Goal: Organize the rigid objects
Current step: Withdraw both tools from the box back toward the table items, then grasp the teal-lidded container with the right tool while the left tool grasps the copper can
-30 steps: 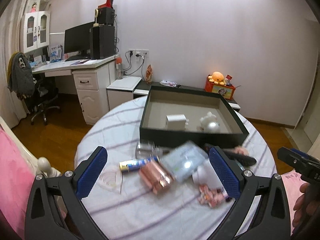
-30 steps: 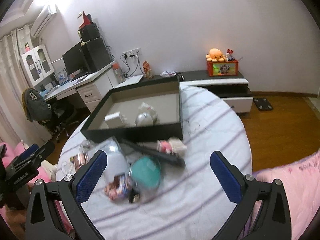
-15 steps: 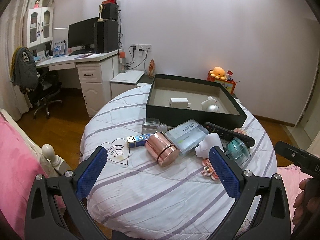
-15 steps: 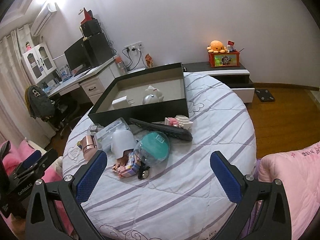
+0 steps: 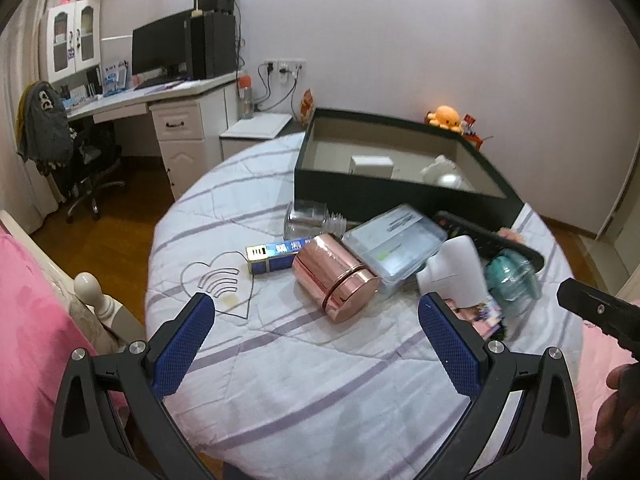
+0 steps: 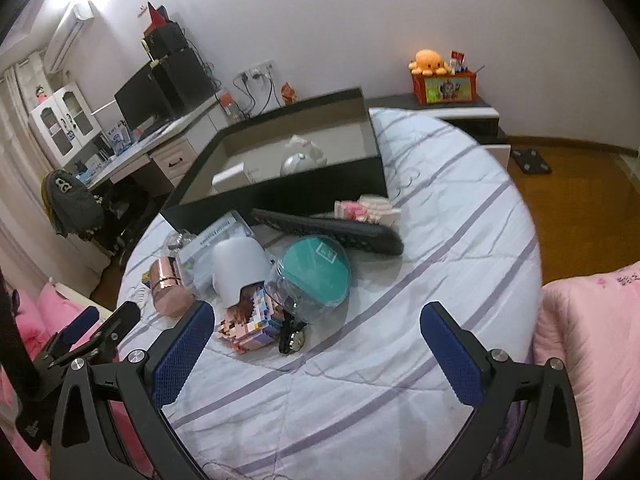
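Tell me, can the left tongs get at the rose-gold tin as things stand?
Probably yes. The left tongs are open and empty, and the tin lies on its side just ahead with bare cloth between; only the blue box touches its far end.

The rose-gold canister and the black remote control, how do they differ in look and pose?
The rose-gold canister is a shiny, round, thick cylinder; the black remote control is matte, flat and long. The canister lies on its side beside the clear plastic case, while the remote lies just in front of the black box. Both rest on the striped table cover, outside the box.
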`<state>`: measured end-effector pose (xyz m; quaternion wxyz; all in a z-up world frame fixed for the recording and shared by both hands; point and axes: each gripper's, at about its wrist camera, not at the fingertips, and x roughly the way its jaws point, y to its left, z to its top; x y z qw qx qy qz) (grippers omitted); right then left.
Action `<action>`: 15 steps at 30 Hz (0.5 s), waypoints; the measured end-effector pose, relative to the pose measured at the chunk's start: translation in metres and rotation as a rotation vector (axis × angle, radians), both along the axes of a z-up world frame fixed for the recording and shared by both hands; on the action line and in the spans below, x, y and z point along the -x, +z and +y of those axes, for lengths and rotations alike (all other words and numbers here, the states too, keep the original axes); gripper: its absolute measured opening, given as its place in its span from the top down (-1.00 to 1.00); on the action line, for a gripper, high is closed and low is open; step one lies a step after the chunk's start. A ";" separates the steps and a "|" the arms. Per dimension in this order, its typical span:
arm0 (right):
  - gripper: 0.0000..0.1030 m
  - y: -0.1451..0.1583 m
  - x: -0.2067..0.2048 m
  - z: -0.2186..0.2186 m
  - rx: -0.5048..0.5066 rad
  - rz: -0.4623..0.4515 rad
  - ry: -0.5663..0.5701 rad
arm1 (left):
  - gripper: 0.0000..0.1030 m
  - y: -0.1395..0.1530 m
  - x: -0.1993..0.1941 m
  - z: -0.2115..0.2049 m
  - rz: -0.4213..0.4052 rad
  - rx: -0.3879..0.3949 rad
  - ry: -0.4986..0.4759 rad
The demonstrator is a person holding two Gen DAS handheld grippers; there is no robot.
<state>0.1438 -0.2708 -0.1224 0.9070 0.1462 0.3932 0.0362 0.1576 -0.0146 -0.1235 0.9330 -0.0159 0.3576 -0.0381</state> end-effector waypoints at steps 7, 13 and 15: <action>-1.00 -0.020 -0.023 0.004 -0.036 0.041 0.004 | -1.00 -0.025 -0.031 -0.002 0.053 -0.015 0.010; -0.93 -0.033 -0.039 0.003 -0.069 0.064 0.002 | -1.00 -0.039 -0.055 -0.003 0.085 -0.036 -0.028; -0.90 -0.038 -0.043 0.004 -0.070 0.071 0.001 | -1.00 -0.041 -0.060 -0.002 0.099 -0.022 -0.043</action>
